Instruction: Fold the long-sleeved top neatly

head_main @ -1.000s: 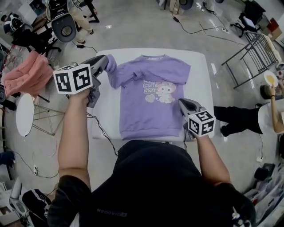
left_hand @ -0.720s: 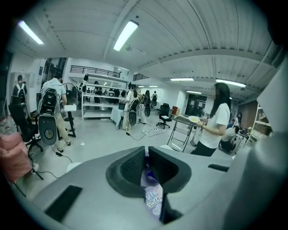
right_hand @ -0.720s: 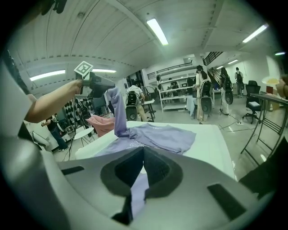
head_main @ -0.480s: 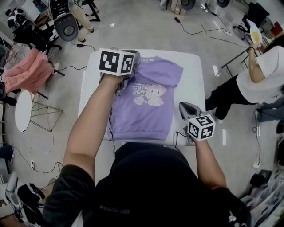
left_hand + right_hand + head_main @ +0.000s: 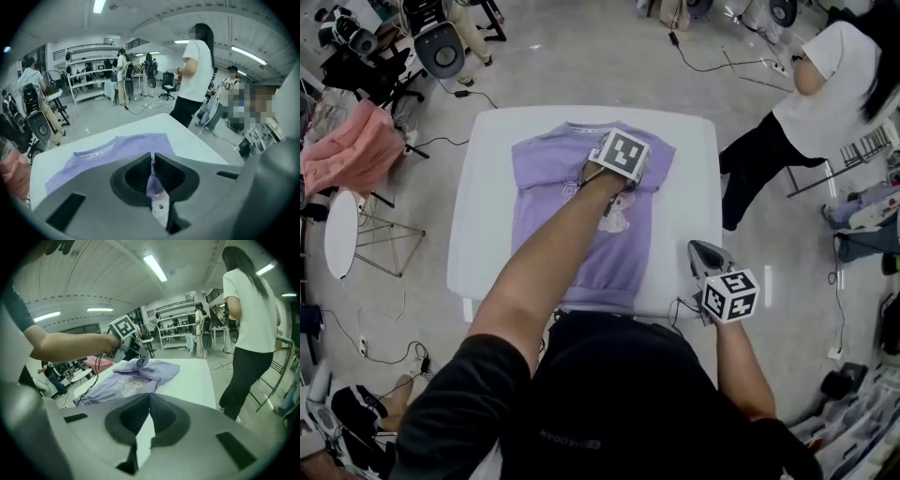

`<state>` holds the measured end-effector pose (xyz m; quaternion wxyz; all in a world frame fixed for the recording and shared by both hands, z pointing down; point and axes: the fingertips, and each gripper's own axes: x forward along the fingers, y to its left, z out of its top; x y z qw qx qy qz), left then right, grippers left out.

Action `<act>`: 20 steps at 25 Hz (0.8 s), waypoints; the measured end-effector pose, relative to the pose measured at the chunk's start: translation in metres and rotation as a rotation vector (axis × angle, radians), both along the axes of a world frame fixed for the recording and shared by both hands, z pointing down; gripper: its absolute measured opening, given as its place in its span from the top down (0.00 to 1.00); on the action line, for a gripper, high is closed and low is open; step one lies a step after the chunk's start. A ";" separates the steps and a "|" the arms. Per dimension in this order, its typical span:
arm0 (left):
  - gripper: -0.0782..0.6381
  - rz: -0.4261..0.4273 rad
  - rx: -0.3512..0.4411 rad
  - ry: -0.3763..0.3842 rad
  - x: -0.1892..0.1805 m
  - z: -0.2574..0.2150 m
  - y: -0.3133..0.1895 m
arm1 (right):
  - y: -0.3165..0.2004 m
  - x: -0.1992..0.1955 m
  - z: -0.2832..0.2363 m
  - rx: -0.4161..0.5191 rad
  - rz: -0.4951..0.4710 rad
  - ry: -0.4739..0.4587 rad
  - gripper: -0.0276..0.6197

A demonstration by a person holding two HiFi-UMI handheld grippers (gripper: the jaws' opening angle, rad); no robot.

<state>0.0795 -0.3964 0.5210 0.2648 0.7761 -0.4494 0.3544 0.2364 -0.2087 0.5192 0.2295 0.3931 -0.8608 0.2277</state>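
Head view: we see a purple long-sleeved top lying flat on a white table, collar toward twelve o'clock. The left gripper reaches over the chest, at about one o'clock from the garment's middle. The right gripper hovers at four o'clock, above the table's bare right edge.

Left gripper view: its fingers pinch a fold of the top's purple cloth (a bit of the chest print shows between them).

Right gripper view: its fingers are pressed together on nothing. At eleven o'clock we see the other gripper holding up a bunch of cloth.
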 end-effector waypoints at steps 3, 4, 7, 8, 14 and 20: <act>0.85 0.019 -0.055 -0.027 0.020 0.034 -0.001 | 0.007 0.010 0.002 -0.012 -0.003 0.021 0.95; 0.85 0.024 -0.070 -0.042 0.023 0.045 -0.001 | 0.010 0.013 0.003 -0.013 -0.006 0.026 0.95; 0.85 0.038 -0.111 -0.091 0.029 0.077 0.001 | 0.018 0.021 0.009 -0.020 -0.006 0.043 0.95; 0.85 0.040 -0.122 -0.106 0.030 0.087 0.003 | 0.020 0.025 0.012 -0.026 -0.004 0.046 0.95; 0.85 0.012 -0.119 -0.117 0.041 0.105 -0.001 | 0.023 0.054 0.023 -0.051 0.013 0.050 0.95; 0.75 0.017 -0.059 0.045 0.057 0.053 0.008 | 0.020 0.054 0.018 -0.045 -0.016 0.017 0.95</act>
